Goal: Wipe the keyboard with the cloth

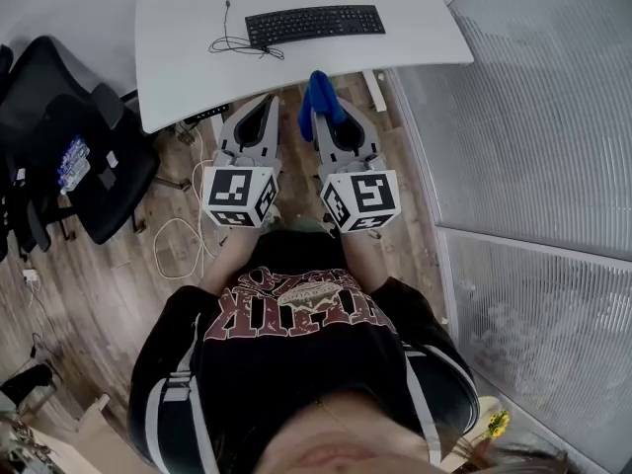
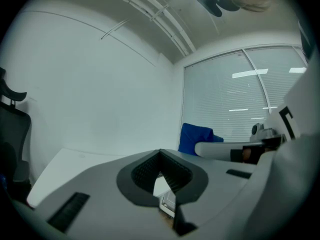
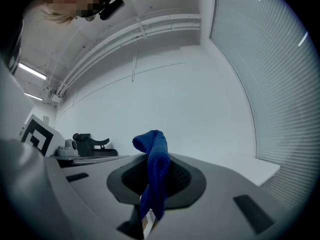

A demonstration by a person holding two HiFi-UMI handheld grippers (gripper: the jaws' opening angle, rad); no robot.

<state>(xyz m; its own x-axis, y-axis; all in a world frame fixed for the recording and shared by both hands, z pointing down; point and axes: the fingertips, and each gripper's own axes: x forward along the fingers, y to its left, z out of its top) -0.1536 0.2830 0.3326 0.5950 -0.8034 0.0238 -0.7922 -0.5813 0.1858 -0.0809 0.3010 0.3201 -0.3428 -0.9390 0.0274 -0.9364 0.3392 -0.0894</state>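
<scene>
Cloth (image 1: 318, 99) pinched in right hand-held gripper (image 1: 325, 117), short of desk (image 1: 197, 28) edge.

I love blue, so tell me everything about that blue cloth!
The blue cloth looks soft and thick, like towel fabric. It is bunched into a narrow strip, pinched between the shut jaws of the right gripper, one end curling up above them. It is held in the air short of the white desk, touching only the jaws.
</scene>
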